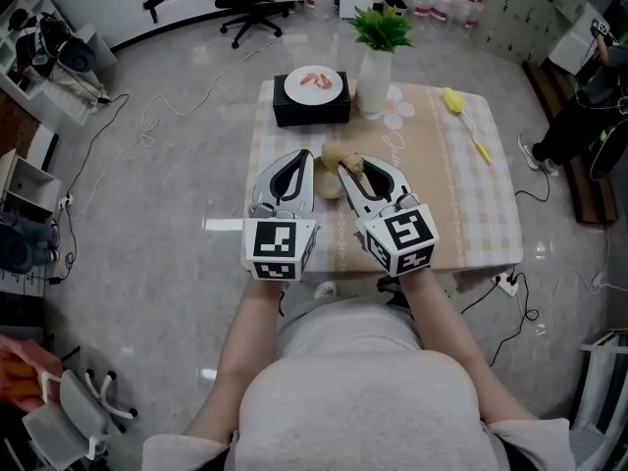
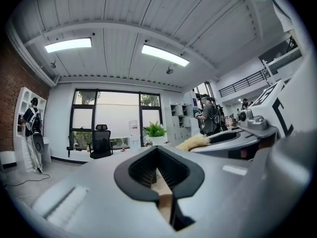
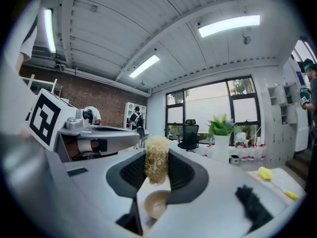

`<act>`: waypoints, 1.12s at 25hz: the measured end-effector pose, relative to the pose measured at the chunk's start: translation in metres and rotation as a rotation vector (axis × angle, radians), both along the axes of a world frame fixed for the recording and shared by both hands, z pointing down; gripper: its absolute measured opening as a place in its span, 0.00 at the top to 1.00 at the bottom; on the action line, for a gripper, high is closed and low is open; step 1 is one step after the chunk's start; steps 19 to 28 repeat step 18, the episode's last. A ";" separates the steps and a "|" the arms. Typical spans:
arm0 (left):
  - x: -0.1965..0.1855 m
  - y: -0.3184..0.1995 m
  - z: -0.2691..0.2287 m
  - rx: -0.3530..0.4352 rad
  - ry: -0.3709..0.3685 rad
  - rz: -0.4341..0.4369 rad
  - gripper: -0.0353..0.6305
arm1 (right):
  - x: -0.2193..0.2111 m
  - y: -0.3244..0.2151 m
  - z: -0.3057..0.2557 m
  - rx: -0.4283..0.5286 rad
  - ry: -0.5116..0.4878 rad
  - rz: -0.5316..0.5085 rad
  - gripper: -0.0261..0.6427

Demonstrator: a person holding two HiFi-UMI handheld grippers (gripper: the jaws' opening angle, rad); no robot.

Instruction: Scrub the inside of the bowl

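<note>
From the head view, the left claw [image 1: 303, 161] and right claw [image 1: 345, 172] hang over the tabletop [image 1: 432, 194] toward its near edge, with the bowl [image 1: 329, 186] between them. In the left gripper view, the left claw [image 2: 157, 150] is pressed together on nothing. In the right gripper view, the right claw [image 3: 157, 157] pinches a fibrous scrubber [image 3: 157, 168], and the bowl [image 3: 154, 204] shows just below it.

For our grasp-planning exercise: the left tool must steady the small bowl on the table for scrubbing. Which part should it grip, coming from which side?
Probably the rim of the bowl on its left, from above, one jaw inside and one outside. It sits upright, mouth open, and the right tool, holding the scrubber, crowds its right side.
</note>
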State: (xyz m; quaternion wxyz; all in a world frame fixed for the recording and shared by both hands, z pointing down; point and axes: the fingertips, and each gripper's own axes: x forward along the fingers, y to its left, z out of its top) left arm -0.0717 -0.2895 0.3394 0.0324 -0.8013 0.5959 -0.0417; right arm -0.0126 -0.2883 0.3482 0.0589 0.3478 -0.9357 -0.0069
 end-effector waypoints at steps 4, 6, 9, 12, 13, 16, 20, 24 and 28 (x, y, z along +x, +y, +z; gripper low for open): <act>0.003 -0.002 -0.008 0.014 -0.003 0.013 0.94 | 0.000 0.001 -0.007 0.009 -0.011 0.004 0.81; 0.005 -0.002 -0.012 0.026 -0.006 0.018 0.94 | 0.000 0.001 -0.012 0.012 -0.022 0.005 0.81; 0.007 -0.003 -0.016 0.037 -0.006 0.021 0.94 | 0.000 0.002 -0.015 0.012 -0.030 0.004 0.81; 0.008 -0.004 -0.019 0.042 -0.008 0.020 0.94 | 0.002 0.001 -0.019 0.003 -0.053 0.005 0.81; 0.008 -0.004 -0.020 0.044 -0.009 0.020 0.94 | 0.003 0.001 -0.020 -0.001 -0.063 0.006 0.81; 0.010 -0.003 -0.021 0.044 -0.009 0.021 0.94 | 0.003 0.003 -0.022 0.004 -0.068 0.004 0.81; 0.011 -0.002 -0.021 0.043 -0.008 0.022 0.94 | 0.003 0.005 -0.023 0.010 -0.064 0.002 0.81; 0.011 -0.002 -0.021 0.043 -0.008 0.022 0.94 | 0.003 0.005 -0.023 0.010 -0.064 0.002 0.81; 0.011 -0.002 -0.021 0.043 -0.008 0.022 0.94 | 0.003 0.005 -0.023 0.010 -0.064 0.002 0.81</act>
